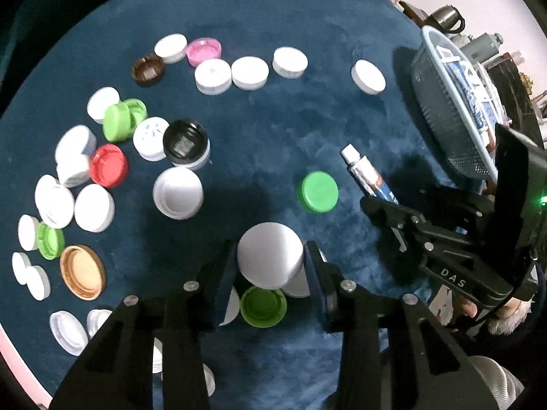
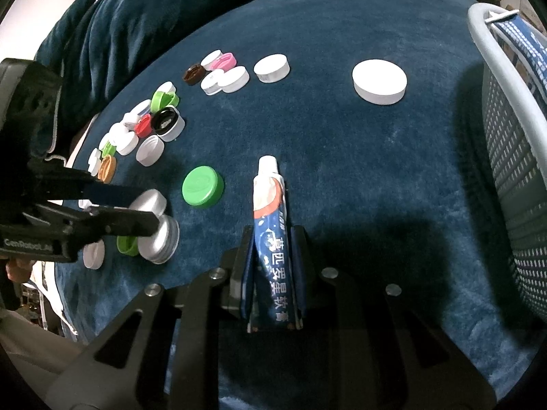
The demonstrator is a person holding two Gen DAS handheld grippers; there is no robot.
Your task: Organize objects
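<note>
My left gripper (image 1: 270, 266) is shut on a large white cap (image 1: 270, 254) and holds it above a green cap (image 1: 263, 305) and other caps; it also shows in the right wrist view (image 2: 150, 212). My right gripper (image 2: 271, 249) is shut on a blue and white tube of ointment (image 2: 271, 232), nozzle pointing away; the tube also shows in the left wrist view (image 1: 367, 174). A green cap (image 1: 318, 191) lies alone on the blue cloth, left of the tube (image 2: 202, 186).
Several white, green, red, black, pink, brown and orange caps lie in an arc at the left (image 1: 109, 165). A lone white cap (image 2: 379, 81) lies far right. A grey mesh basket (image 2: 512, 157) holding blue packets stands at the right edge.
</note>
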